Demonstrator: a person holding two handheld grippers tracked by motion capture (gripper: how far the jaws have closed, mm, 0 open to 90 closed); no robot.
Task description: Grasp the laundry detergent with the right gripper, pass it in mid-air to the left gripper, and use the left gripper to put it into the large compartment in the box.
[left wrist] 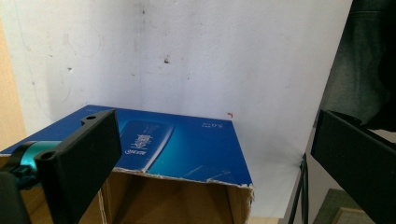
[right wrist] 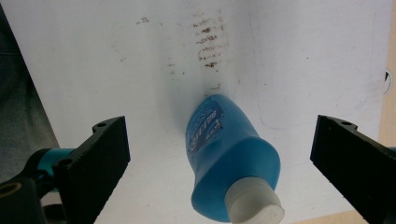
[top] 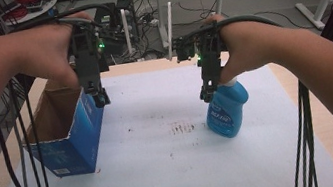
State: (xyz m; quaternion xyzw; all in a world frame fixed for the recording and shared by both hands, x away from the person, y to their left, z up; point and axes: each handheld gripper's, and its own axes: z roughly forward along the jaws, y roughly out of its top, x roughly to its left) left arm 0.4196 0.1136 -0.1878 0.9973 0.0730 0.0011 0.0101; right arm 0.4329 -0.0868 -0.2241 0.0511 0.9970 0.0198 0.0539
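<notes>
- The left gripper (top: 99, 96) hung over the near right corner of a blue box (top: 73, 138). Its jaws were wide apart and held nothing.
- The blue box sat right under that gripper, with its open top facing up. The inside was plain brown card.
- In the left gripper view, the torn top edge of the blue box (left wrist: 187, 154) sat between the two black jaws, a bit below them. I could not tell if a jaw touched the box.
- The right gripper (top: 208, 92) hung just above a blue bottle (top: 226, 109). Its jaws were wide apart too, and empty.
- In the right gripper view, the blue bottle (right wrist: 224, 154) stood right between the two jaws, with room on both sides. Its white cap (right wrist: 254, 205) was the part closest to the gripper.
- The bottle stood upright on a white table (top: 167, 174).
- Some small dark marks (top: 181, 128) were on the table, just past the bottle on the side toward the left gripper.
- The two grippers were well apart from each other.
</notes>
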